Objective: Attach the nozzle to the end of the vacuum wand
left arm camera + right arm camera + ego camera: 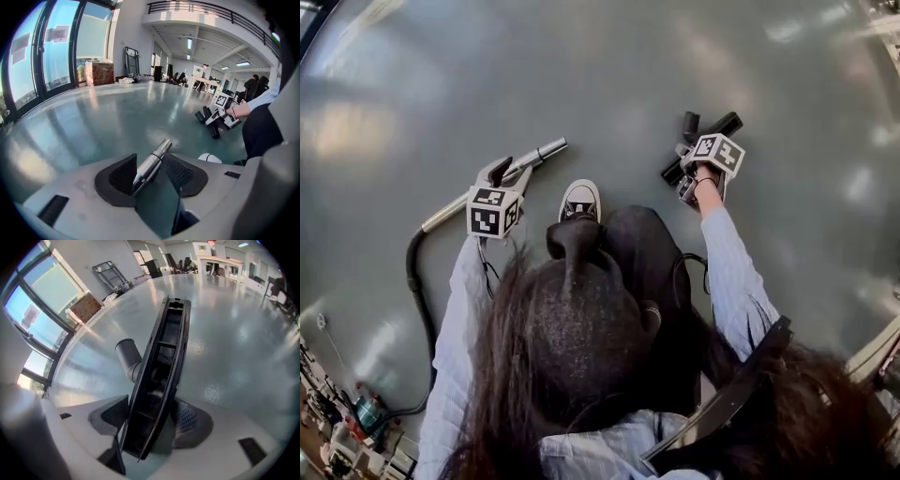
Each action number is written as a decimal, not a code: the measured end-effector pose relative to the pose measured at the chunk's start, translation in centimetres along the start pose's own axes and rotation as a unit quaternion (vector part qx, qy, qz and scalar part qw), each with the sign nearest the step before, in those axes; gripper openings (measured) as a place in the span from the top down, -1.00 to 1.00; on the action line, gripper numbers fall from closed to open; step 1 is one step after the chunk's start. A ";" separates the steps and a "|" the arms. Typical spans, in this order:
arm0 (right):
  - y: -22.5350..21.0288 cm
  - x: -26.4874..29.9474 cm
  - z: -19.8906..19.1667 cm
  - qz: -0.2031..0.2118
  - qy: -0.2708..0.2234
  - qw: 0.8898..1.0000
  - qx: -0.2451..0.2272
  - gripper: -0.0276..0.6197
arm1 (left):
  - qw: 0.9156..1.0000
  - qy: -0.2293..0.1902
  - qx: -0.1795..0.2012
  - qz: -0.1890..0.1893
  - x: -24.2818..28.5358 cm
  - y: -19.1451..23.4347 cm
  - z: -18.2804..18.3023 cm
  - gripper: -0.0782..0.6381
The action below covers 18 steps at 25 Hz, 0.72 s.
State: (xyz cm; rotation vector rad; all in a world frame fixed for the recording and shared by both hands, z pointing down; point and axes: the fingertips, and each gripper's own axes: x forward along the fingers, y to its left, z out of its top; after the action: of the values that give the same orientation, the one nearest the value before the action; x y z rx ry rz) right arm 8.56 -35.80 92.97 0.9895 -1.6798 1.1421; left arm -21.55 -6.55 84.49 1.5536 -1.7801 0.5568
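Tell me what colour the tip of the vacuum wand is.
Shiny silver metal. The wand tip shows best in the left gripper view.

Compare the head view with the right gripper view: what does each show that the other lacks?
Head view only: the left gripper straddling the wand, the hose trailing from it, and a shoe. Right gripper view only: the hollow underside of the nozzle, its grey neck, and windows behind. Both: the nozzle clamped in the right gripper, above the shiny grey floor.
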 end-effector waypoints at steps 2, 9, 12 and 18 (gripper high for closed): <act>0.5 0.1 -0.1 0.011 0.003 0.999 -0.053 0.05 | 1.000 0.018 0.023 0.005 0.1 0.5 -1.3 0.28; 5.6 -1.8 1.7 0.050 -0.015 0.953 -0.300 0.12 | 0.991 0.087 0.103 -0.012 1.7 1.1 -3.3 0.21; 9.4 -1.1 1.7 0.080 -0.004 0.928 -0.363 0.13 | 0.987 0.109 0.120 -0.015 2.9 1.9 -4.8 0.21; 16.6 0.2 0.6 0.165 0.027 0.885 -0.435 0.13 | 0.987 0.114 0.108 -0.019 3.8 2.8 -5.6 0.21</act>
State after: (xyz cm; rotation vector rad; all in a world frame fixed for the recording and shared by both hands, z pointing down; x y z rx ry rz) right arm -6.96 -31.91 88.49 0.1012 -2.0562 0.4686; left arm -23.14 -4.58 91.30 1.5916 -1.5542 0.8966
